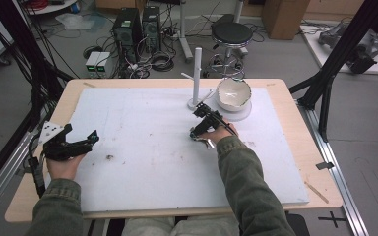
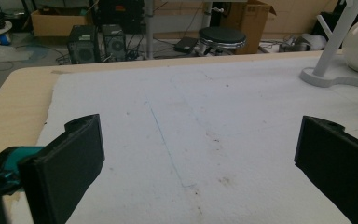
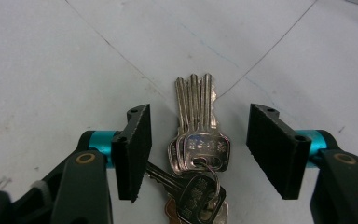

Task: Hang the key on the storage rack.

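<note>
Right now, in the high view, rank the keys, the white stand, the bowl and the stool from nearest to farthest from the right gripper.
1. Keys: lying between the open jaws of the right gripper.
2. White stand: just beyond, slightly left.
3. Bowl: beyond, to the right.
4. Stool: on the floor past the table.

Silver keys (image 3: 197, 140) on a ring lie flat on the white mat (image 3: 51, 70).

The table (image 1: 295, 162) carries one bunch of keys (image 3: 196, 154), one white bowl (image 1: 233, 93), one white peg stand (image 1: 197, 73) and two grippers.
</note>
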